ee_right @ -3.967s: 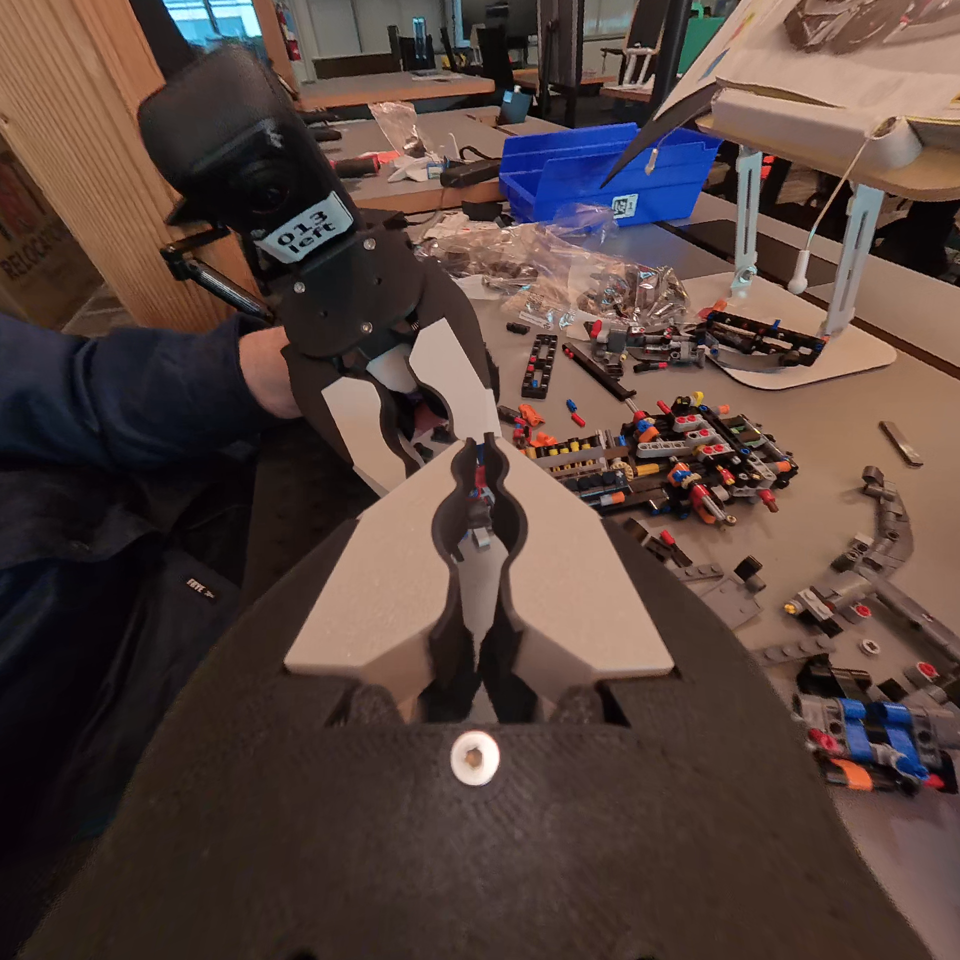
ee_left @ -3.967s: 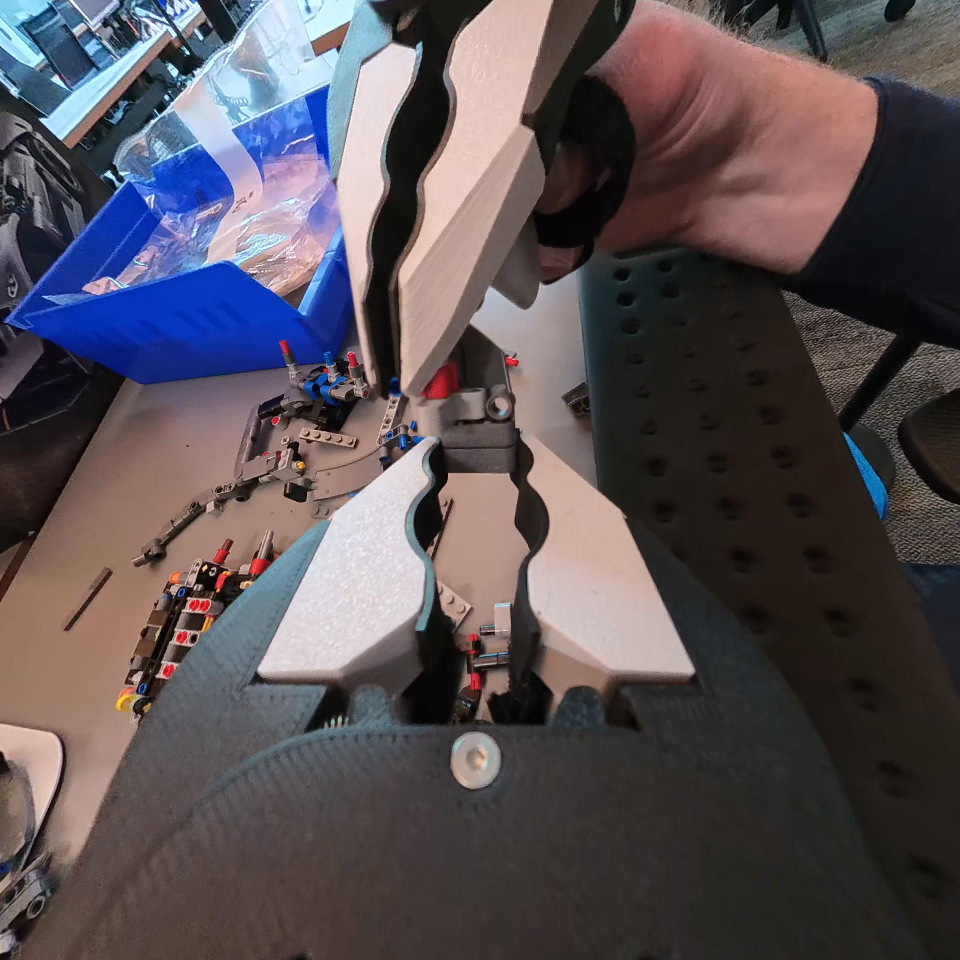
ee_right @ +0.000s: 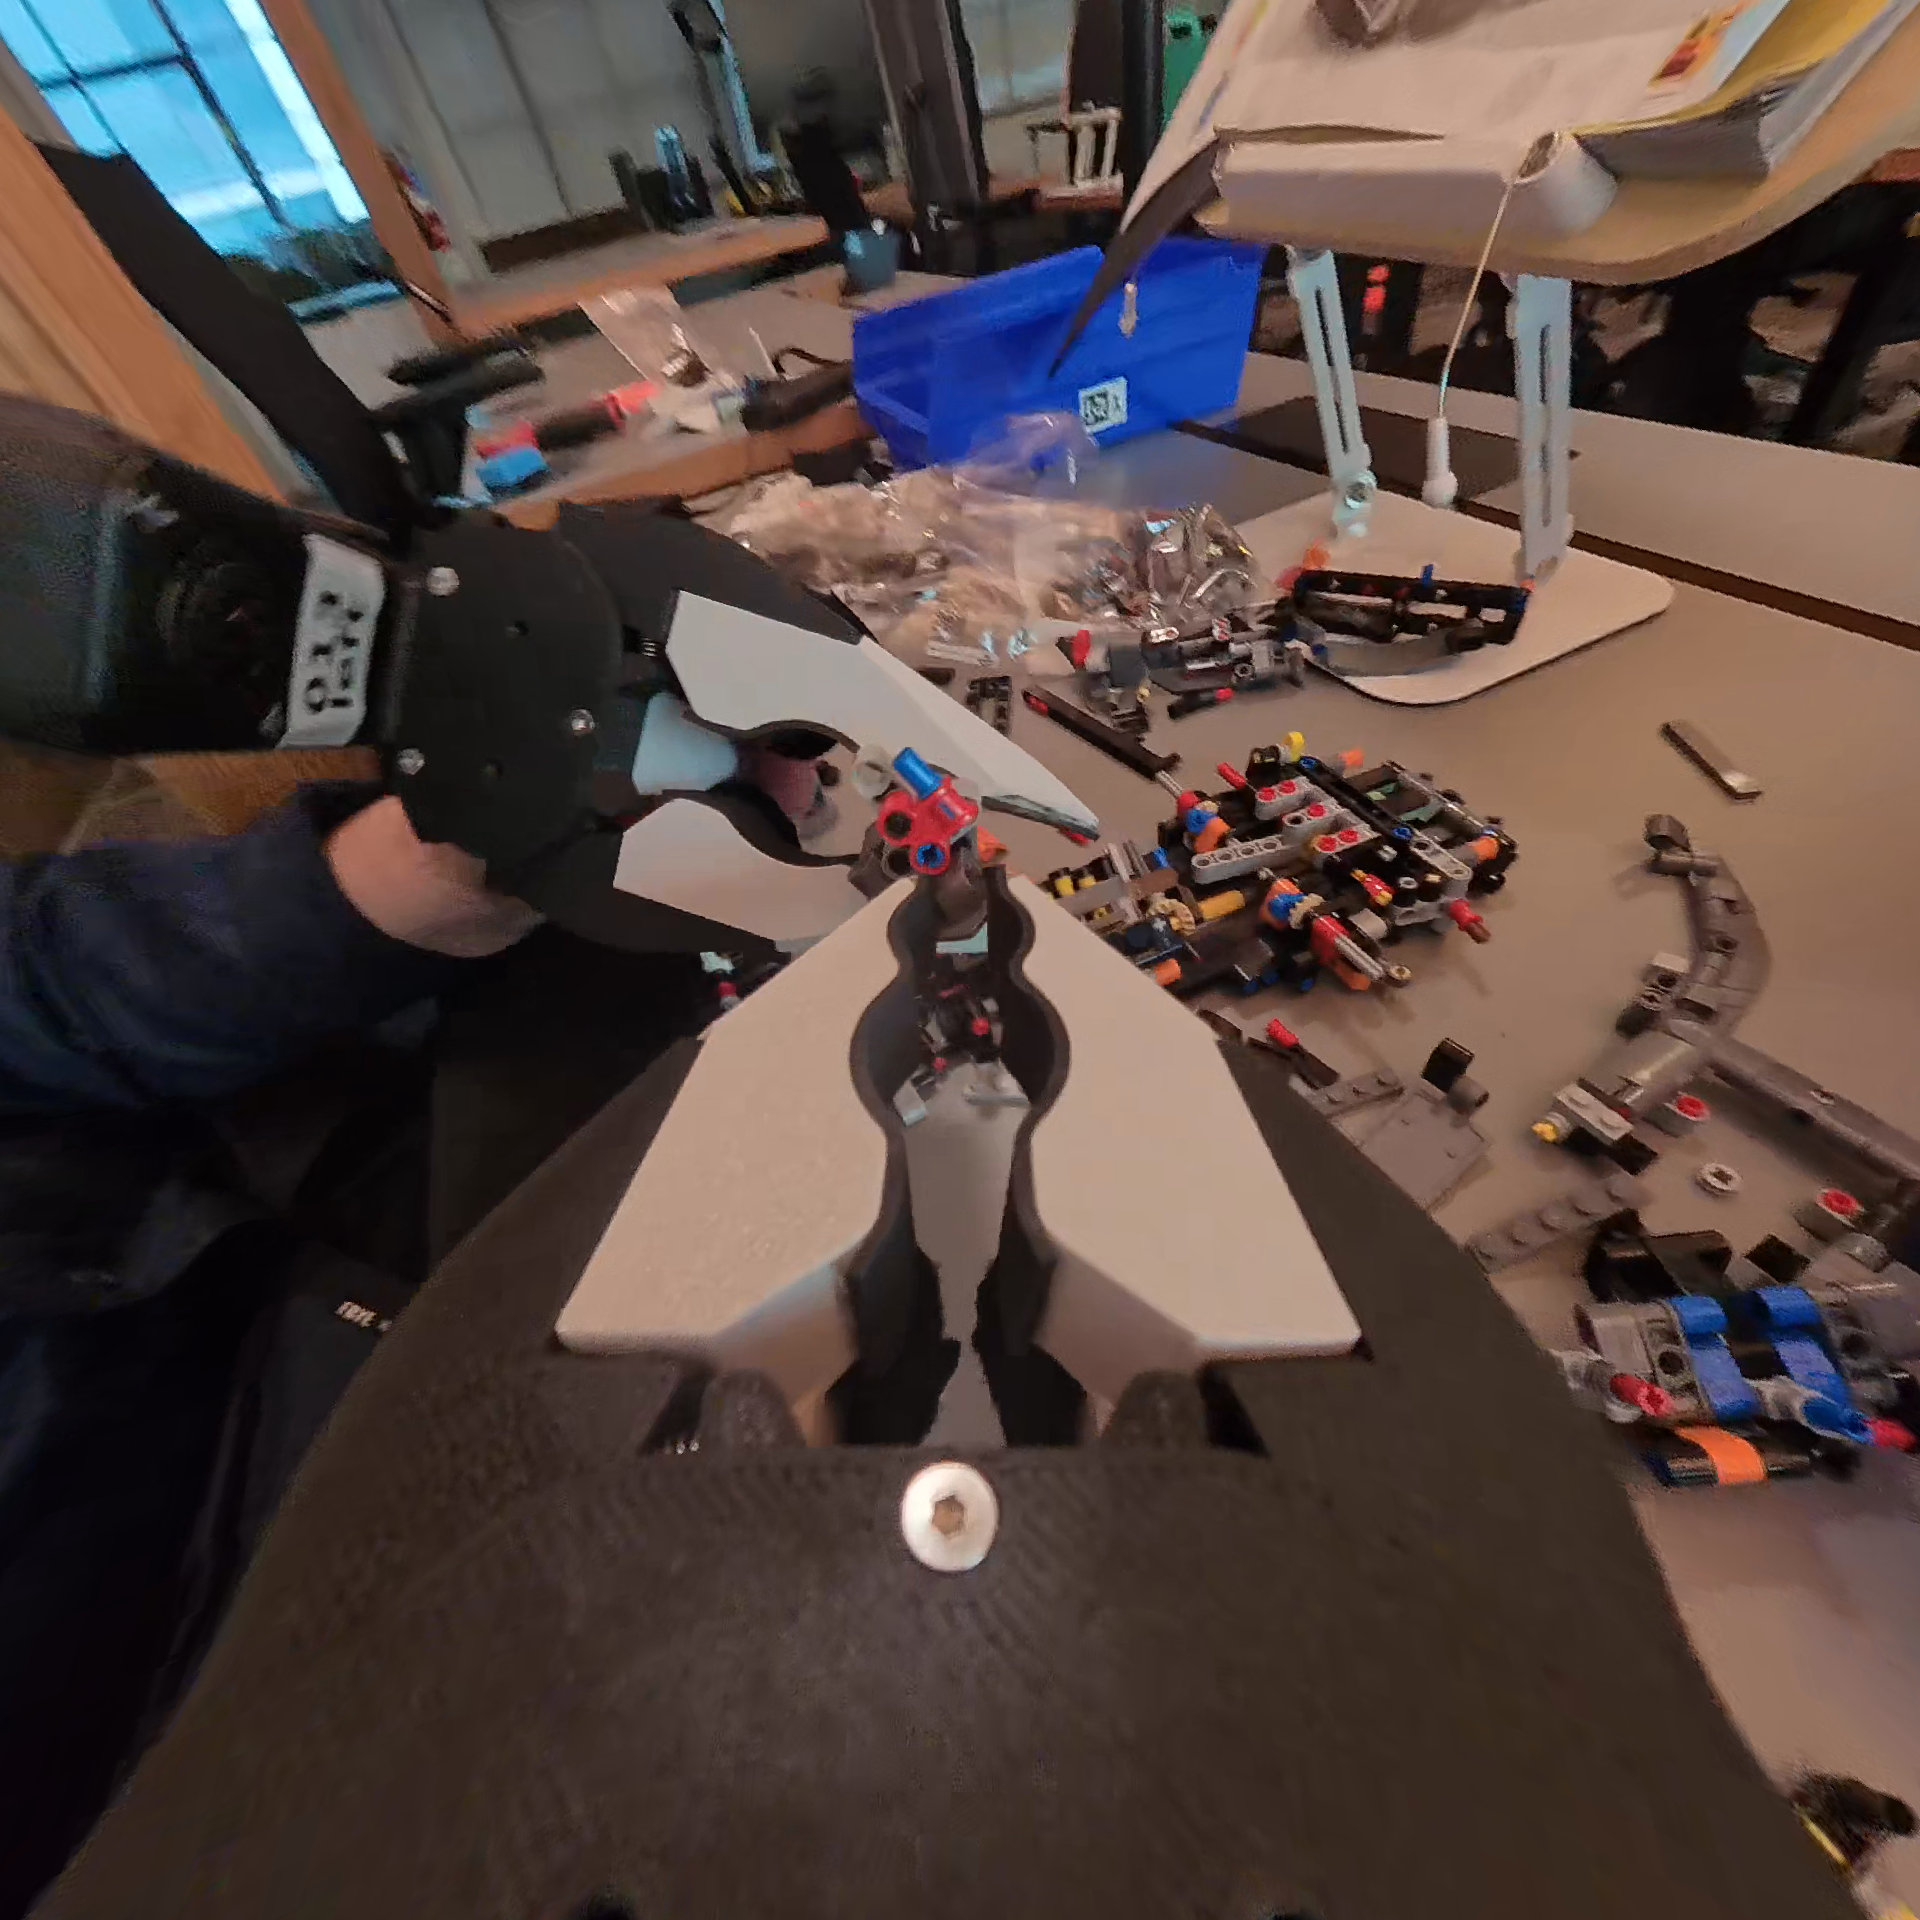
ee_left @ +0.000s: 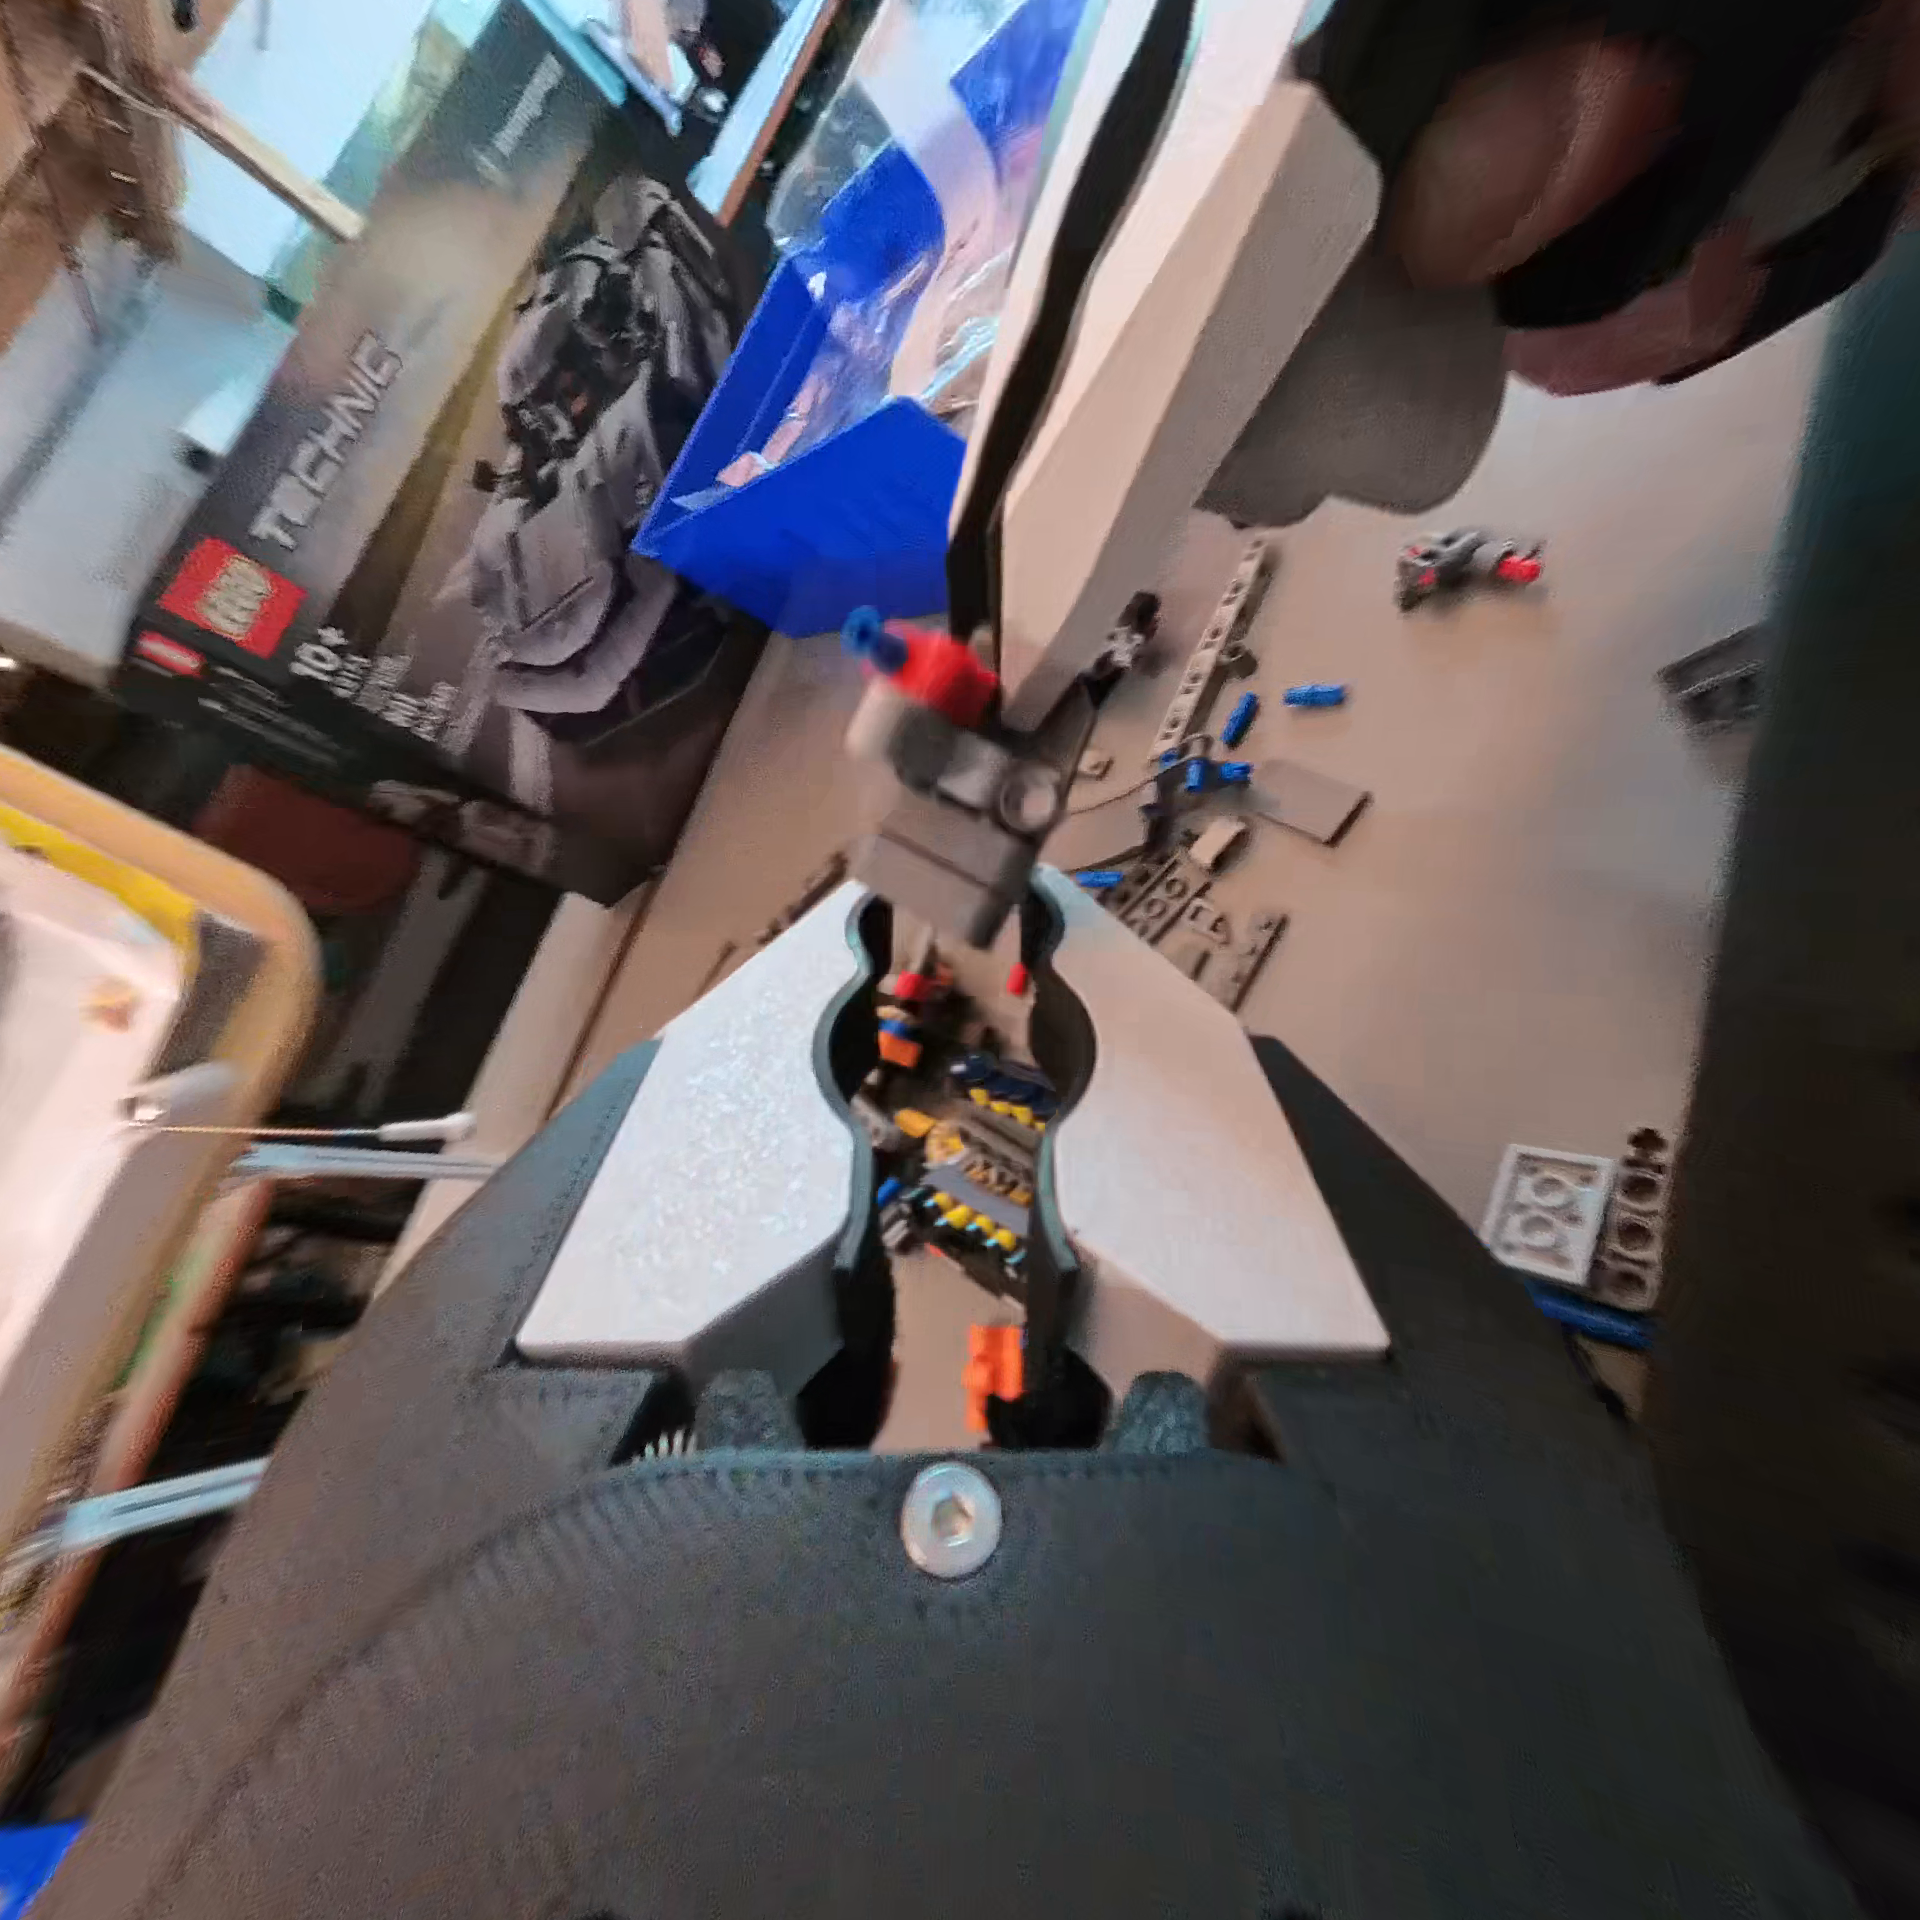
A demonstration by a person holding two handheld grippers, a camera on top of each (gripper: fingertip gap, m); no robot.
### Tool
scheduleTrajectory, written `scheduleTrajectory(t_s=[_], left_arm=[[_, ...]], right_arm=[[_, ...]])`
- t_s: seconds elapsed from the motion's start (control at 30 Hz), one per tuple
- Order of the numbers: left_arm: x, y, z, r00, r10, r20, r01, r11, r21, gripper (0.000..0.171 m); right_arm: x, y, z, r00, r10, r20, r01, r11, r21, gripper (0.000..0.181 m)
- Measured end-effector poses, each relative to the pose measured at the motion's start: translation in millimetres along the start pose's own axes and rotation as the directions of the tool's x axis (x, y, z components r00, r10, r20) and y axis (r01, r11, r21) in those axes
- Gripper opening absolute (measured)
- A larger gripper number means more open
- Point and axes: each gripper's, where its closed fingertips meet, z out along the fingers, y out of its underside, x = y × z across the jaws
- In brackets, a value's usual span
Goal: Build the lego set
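Grey tabletop (ee_right: 1714,935) is littered with loose parts, and both the left tongs (ee_left: 951,904) and right tongs (ee_right: 956,899) are pinched shut on one small lego sub-assembly (ee_right: 925,831) mid-air, so any twist could pop it apart.

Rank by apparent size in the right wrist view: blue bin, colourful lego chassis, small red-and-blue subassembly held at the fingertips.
1. blue bin, though it stands farthest back.
2. colourful lego chassis on the table, not much smaller in the frame.
3. red-and-blue subassembly, clearly the smallest, although it is near the camera.
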Motion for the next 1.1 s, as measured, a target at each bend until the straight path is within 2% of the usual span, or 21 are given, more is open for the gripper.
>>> scheduleTrajectory(t_s=[0.1,0.27,0.4,0.5,0.57,0.67,0.73,0.8,1.1], left_arm=[[9,-8,-5,0.993,-0.06,-0.098,0.068,0.995,0.076,0.027],[12,-19,-11,0.984,-0.086,-0.154,0.109,0.983,0.148,0.028],[12,-22,-14,0.984,-0.084,-0.156,0.111,0.979,0.171,0.029],[9,-22,-16,0.987,-0.074,-0.14,0.098,0.98,0.174,0.036],[10,-20,-15,0.995,-0.013,-0.103,0.028,0.988,0.152,0.036],[20,-10,-4,0.988,0.143,-0.052,-0.14,0.988,0.06,0.036],[20,-6,0,0.978,0.207,-0.013,-0.207,0.978,0.015,0.03],[19,-4,0,0.975,0.222,0.0,-0.222,0.975,0.006,0.022],[12,-1,2,0.952,0.299,0.064,-0.296,0.954,-0.056,0.017]], right_arm=[[-3,-2,-7,0.998,0.029,0.063,-0.031,0.999,0.035,0.006],[-5,0,-11,0.995,0.021,0.097,-0.025,0.999,0.034,0.006],[-8,2,-13,0.991,0.038,0.127,-0.042,0.999,0.028,0.006],[-6,5,-13,0.99,0.053,0.131,-0.056,0.998,0.014,0.006],[-5,8,-13,0.99,0.056,0.126,-0.057,0.998,-0.001,0.006],[-6,15,-9,0.991,0.051,0.123,-0.047,0.998,-0.041,0.006],[-4,20,-7,0.994,0.042,0.104,-0.034,0.997,-0.072,0.006],[-2,23,-6,0.996,0.033,0.088,-0.025,0.995,-0.094,0.006],[0,20,-3,0.999,0.019,0.051,-0.015,0.997,-0.079,0.007]])
